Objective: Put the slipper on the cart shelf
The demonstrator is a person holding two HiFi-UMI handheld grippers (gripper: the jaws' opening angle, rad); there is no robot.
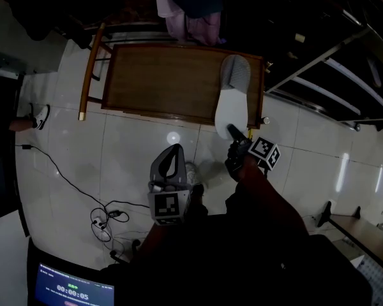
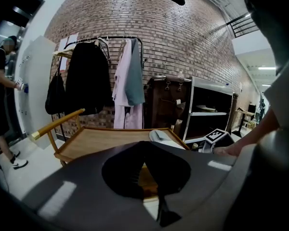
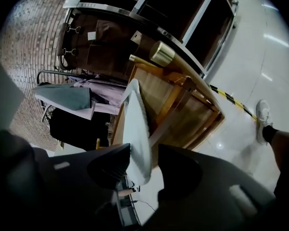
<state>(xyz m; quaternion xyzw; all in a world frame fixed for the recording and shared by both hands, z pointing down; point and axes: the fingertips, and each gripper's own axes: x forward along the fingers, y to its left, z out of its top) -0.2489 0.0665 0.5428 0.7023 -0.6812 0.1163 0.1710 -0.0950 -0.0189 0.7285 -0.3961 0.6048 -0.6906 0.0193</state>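
Note:
The pale grey slipper (image 1: 233, 97) lies lengthwise on the right end of the wooden cart shelf (image 1: 159, 81), its heel hanging over the near edge. My right gripper (image 1: 233, 134) is at that heel. In the right gripper view the slipper (image 3: 135, 124) shows edge-on between the jaws of the right gripper (image 3: 144, 165); it touches the left pad, and a gap shows at the right pad. My left gripper (image 1: 172, 161) hangs over the white floor in front of the cart. Its jaws meet at the tips with nothing between them (image 2: 145, 154). The left gripper view shows the slipper (image 2: 161, 135) on the cart (image 2: 96, 141).
Behind the cart stands a clothes rack with hung garments (image 2: 111, 71), and to its right a dark shelving unit (image 2: 209, 114). Cables (image 1: 102, 218) lie on the floor at the near left. A person (image 2: 0, 81) stands at the far left; a white shoe (image 3: 263, 113) is near the cart.

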